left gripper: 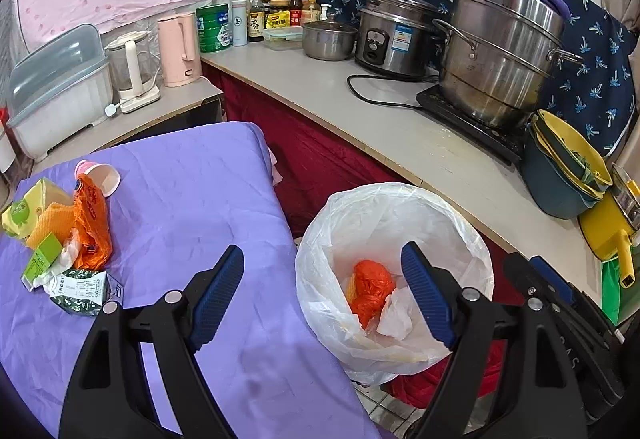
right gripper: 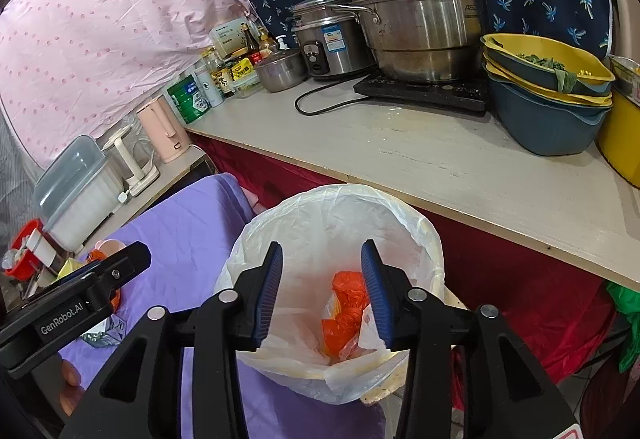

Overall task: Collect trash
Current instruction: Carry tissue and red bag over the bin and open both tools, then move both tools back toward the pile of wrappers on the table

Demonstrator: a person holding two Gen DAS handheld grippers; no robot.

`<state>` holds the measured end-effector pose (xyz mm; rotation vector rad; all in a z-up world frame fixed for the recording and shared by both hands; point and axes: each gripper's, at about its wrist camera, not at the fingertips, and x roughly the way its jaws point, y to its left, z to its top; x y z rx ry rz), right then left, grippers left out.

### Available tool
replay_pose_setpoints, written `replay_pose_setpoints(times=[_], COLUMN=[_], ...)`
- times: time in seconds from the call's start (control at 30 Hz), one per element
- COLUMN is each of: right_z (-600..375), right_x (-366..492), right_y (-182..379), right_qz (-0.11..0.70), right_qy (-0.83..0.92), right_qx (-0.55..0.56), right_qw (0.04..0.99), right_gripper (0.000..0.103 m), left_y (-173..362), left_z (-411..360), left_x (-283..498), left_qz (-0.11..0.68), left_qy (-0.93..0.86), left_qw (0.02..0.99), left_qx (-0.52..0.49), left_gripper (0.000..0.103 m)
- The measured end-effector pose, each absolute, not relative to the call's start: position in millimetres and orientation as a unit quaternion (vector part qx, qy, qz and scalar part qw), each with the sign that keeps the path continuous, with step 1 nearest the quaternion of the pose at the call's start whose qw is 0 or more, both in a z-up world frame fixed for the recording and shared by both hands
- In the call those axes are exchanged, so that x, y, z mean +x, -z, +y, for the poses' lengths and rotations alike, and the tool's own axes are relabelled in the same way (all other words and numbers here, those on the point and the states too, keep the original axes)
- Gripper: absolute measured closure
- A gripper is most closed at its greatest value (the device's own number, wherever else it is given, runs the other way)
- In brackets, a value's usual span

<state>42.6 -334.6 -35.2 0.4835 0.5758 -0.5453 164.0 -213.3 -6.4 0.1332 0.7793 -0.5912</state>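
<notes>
Left gripper [left gripper: 322, 295]: blue ribbed fingers [left gripper: 218, 291] spread wide, nothing between them; it hangs over the edge of the purple-clothed bench [left gripper: 192, 199] and the bin.

Right gripper [right gripper: 322, 293]: fingers part open, empty, directly above the bin mouth.

White plastic-lined waste bin [right gripper: 340, 215]: stands just beside the bench; holds a crumpled orange plastic bag [right gripper: 346, 303] and white paper.

Remaining trash, far left of the bench: green-printed foil packet [left gripper: 82, 291], small green carton [left gripper: 42, 259], orange plastic bag [left gripper: 94, 227], yellow tissue pack [left gripper: 30, 207], and a pink paper cup [left gripper: 102, 177] lying on its side, all touching or overlapping.

Handling, judged: all light and soft. The films look slippery, so pinch a gathered fold. The cup crushes easily; take it by the rim.
</notes>
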Motion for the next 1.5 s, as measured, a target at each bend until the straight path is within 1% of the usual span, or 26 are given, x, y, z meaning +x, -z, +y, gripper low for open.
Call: replay_pose_setpoints(times=[0.27, 0.37, 0.53, 0.7, 0.8, 0.93, 1.03, 1.13, 1.5], right_z=[-322.8, -316.2, -301.3, -281.4, -268.2, -249.5, -232.6, -213.7, -141.1], right_x=[43.8, 46.5, 53.5, 62.9, 71.0, 81.6, 92.2, 104.2, 152.1], right_y=[26.2, 22.6, 17.5, 14.6, 13.6, 13.1, 12.3, 12.4, 24.9], right_qz=[0.273, 0.272, 0.273, 0.274, 0.277, 0.282, 0.286, 0.291, 0.318], right_qy=[0.261, 0.258, 0.249, 0.238, 0.229, 0.215, 0.201, 0.186, 0.126], right_qx=[0.225, 0.220, 0.211, 0.202, 0.195, 0.186, 0.179, 0.172, 0.150], right_qw=[0.898, 0.901, 0.905, 0.910, 0.912, 0.916, 0.920, 0.922, 0.927], right_gripper=[0.055, 0.053, 0.050, 0.043, 0.041, 0.040, 0.039, 0.039, 0.039], left_y=[2.6, 0.2, -1.8, -1.3, -0.5, -0.7, 0.0, 1.6, 20.1], left_z=[-199.8, -191.4, -171.8, -145.9, -127.9, -102.9, -81.5, -58.2, 39.0], left_x=[164.9, 166.9, 171.7, 179.0, 184.6, 191.0, 196.3, 201.4, 222.9], left_qz=[0.373, 0.372, 0.373, 0.376, 0.377, 0.378, 0.378, 0.378, 0.397], left_qy=[0.278, 0.273, 0.261, 0.244, 0.231, 0.215, 0.202, 0.181, 0.109], left_qw=[0.883, 0.886, 0.890, 0.894, 0.897, 0.900, 0.904, 0.908, 0.910], left_qx=[0.055, 0.048, 0.035, 0.022, 0.014, 0.003, -0.004, -0.009, -0.047], left_gripper=[0.026, 0.023, 0.022, 0.022, 0.022, 0.018, 0.018, 0.015, 0.014])
